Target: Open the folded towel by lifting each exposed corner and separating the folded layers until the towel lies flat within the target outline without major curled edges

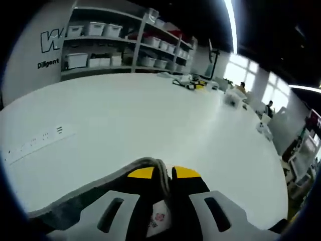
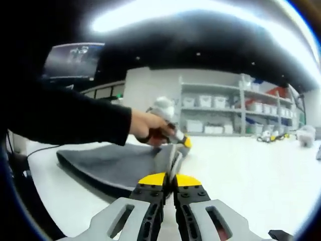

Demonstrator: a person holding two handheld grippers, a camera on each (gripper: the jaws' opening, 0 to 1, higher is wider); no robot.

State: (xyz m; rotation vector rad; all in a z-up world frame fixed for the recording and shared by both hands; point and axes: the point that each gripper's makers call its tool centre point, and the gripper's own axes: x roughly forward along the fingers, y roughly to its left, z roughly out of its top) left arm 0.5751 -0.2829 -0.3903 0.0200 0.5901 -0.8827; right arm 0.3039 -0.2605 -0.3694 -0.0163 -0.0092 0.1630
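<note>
Both claws are pinched shut on the grey towel [image 2: 115,163]: the left claw [image 1: 164,173] and right claw [image 2: 169,179] each lift an edge above the white table [image 1: 150,115], so unfolding looks midway, flattening remaining.

grey towel [image 2: 115,165], edge lifted, on table

"Diligent" and a large "W" on wall [image 1: 30,55]
</note>
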